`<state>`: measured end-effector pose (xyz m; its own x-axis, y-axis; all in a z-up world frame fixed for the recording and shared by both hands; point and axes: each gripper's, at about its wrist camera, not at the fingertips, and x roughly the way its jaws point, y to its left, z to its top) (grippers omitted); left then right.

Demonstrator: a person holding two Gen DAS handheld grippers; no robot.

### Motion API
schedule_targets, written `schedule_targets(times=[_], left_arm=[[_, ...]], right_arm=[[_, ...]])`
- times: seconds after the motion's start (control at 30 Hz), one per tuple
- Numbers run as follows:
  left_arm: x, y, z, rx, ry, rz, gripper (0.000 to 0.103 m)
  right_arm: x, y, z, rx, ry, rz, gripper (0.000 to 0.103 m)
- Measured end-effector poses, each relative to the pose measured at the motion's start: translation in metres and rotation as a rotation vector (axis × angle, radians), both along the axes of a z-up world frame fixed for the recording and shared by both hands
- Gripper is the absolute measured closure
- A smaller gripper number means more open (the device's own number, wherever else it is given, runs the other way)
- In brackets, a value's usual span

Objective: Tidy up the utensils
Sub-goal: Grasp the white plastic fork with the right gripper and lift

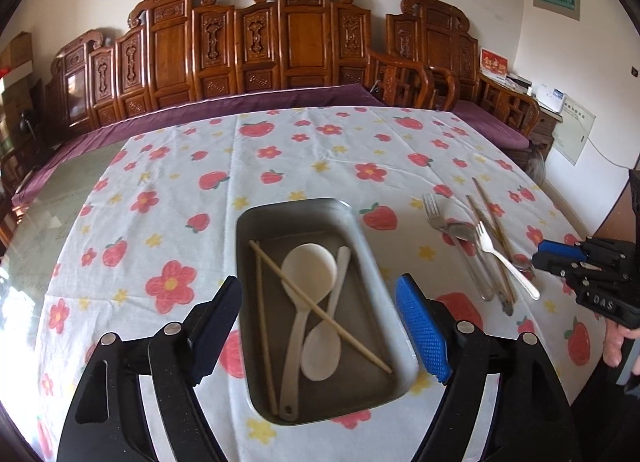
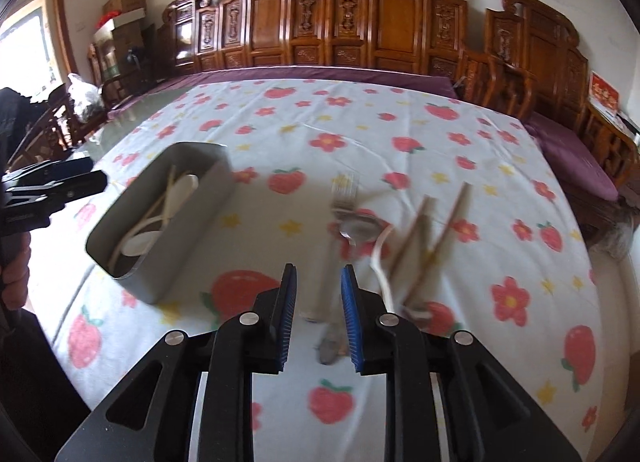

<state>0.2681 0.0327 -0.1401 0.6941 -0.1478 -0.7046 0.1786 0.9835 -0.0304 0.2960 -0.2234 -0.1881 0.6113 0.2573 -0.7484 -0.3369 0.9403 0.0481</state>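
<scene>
A grey metal tray (image 1: 362, 242) sits on the flowered tablecloth and holds two white spoons (image 1: 308, 274) and wooden chopsticks (image 1: 320, 312). My left gripper (image 1: 318, 324) is open wide and empty, hovering over the tray's near half. To the right lie loose utensils: a metal fork (image 1: 434, 214), a metal spoon (image 1: 462, 231), a white fork (image 1: 506, 262) and brown chopsticks (image 1: 490, 214). My right gripper (image 2: 318, 290) is partly open and empty, just above the handles of the metal fork (image 2: 344, 194) and metal spoon (image 2: 358, 227). The tray (image 2: 188, 218) lies to its left.
The tablecloth (image 1: 160, 190) covers a glass table whose bare edge shows at the left. A carved wooden bench with purple cushion (image 1: 256, 102) runs along the far side. A wooden chair (image 1: 412, 82) stands at the back right.
</scene>
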Motion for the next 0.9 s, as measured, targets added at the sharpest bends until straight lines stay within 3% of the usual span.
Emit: schedule_targets(times=[0.17,0.63,0.7,0.9], left_arm=[[-0.007,-0.025,-0.001,-0.006,-0.012,-0.045,0.027],[-0.018,-0.066,-0.014,0.017,-0.007,-0.124,0.027],[-0.018,-0.071,-0.017,0.021,-0.001,-0.129,0.027],[-0.019,-0.087,-0.023,0.042,0.008,-0.142,0.027]], right_arm=[[0.010,-0.022,-0.017,-0.016,0.018,-0.037,0.078],[0.042,-0.016,-0.068,-0.091,0.066,-0.015,0.078],[0.044,-0.016,-0.070,-0.100,0.070,-0.014,0.089],[0.045,-0.019,-0.073,-0.083,0.092,0.000,0.097]])
